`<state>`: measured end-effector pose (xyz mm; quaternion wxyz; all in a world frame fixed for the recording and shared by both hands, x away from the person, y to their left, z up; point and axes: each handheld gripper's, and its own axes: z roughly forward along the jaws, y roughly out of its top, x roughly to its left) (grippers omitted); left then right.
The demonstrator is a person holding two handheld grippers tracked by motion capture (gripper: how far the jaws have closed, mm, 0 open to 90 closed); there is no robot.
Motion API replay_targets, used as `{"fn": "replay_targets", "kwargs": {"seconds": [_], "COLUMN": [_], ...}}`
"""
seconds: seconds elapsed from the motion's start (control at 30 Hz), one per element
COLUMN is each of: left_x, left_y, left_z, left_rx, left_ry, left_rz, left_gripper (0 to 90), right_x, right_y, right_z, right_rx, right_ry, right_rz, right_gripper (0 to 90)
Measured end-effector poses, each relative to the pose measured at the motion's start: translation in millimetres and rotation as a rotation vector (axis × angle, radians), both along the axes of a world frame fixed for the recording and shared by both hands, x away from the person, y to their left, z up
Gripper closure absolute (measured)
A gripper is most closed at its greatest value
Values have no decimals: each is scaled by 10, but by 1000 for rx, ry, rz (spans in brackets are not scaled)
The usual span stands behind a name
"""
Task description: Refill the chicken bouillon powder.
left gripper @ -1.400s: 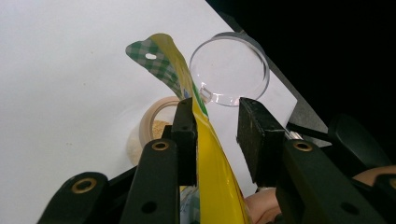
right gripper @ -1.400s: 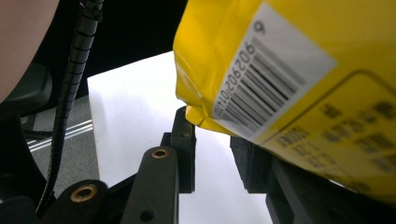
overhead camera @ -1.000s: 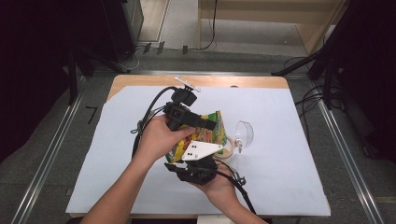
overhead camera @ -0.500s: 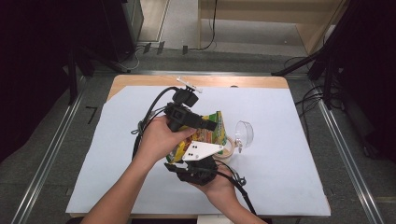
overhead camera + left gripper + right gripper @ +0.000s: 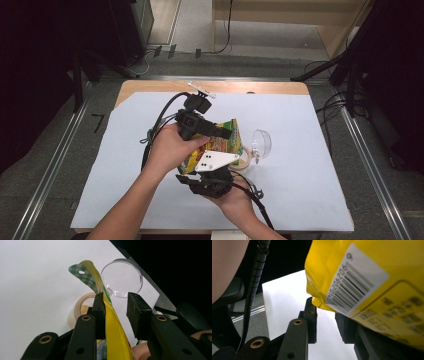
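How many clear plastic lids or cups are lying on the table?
1. A single clear round lid lies on the white sheet, just right of the yellow bag and beside a small tan container. Others might be hidden under the hands.

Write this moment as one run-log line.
snack bag: tilted over jar | left gripper: jaws around bag top | right gripper: at bag bottom

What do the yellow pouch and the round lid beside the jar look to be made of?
Yellow pouch: thin glossy plastic film, probably; it creases and shines, with a printed barcode label. Round lid: clear hard plastic, likely; the white table cover shows through it.
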<state>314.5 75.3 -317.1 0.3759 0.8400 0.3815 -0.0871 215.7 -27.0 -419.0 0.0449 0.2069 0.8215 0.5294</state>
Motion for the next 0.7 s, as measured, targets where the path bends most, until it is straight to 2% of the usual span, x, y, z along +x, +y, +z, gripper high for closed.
{"fn": "replay_targets", "kwargs": {"seconds": [0.7], "left_x": [-21], "left_y": [-28], "left_z": [-3], "left_rx": [16], "left_ry": [-10], "left_rz": [-7], "left_gripper": [700], "right_x": [-7], "right_y": [6], "right_z": [-26], "right_rx": [10], "right_ry": [14], "right_rz": [-4], "right_gripper": [726]}}
